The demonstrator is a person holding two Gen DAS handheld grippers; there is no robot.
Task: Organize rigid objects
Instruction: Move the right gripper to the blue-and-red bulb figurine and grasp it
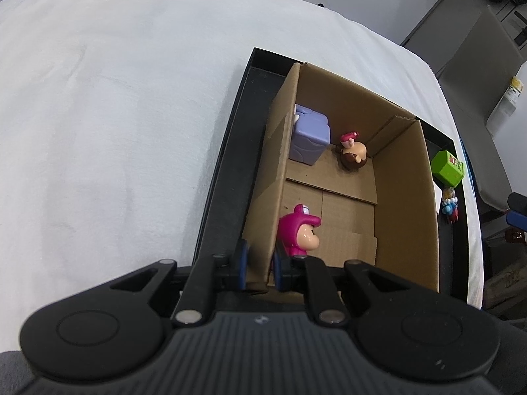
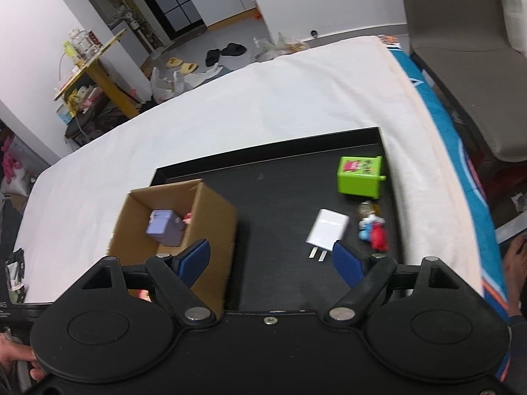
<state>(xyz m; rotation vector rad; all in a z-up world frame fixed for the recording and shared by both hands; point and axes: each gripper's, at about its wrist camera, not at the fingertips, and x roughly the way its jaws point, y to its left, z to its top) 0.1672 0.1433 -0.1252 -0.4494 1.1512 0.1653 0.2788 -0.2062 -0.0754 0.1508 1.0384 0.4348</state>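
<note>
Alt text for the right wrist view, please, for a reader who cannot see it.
The right gripper hangs open and empty over a black tray on a white-covered table. On the tray stand a cardboard box holding a purple cube, a green box, a white charger and a small figure.

A table under a white cloth (image 2: 230,125) carries a black tray (image 2: 283,177), the only thing lying directly on the cloth. The tray sits toward the cloth's right edge, where a blue patterned cover (image 2: 461,151) shows beneath the cloth.
</note>
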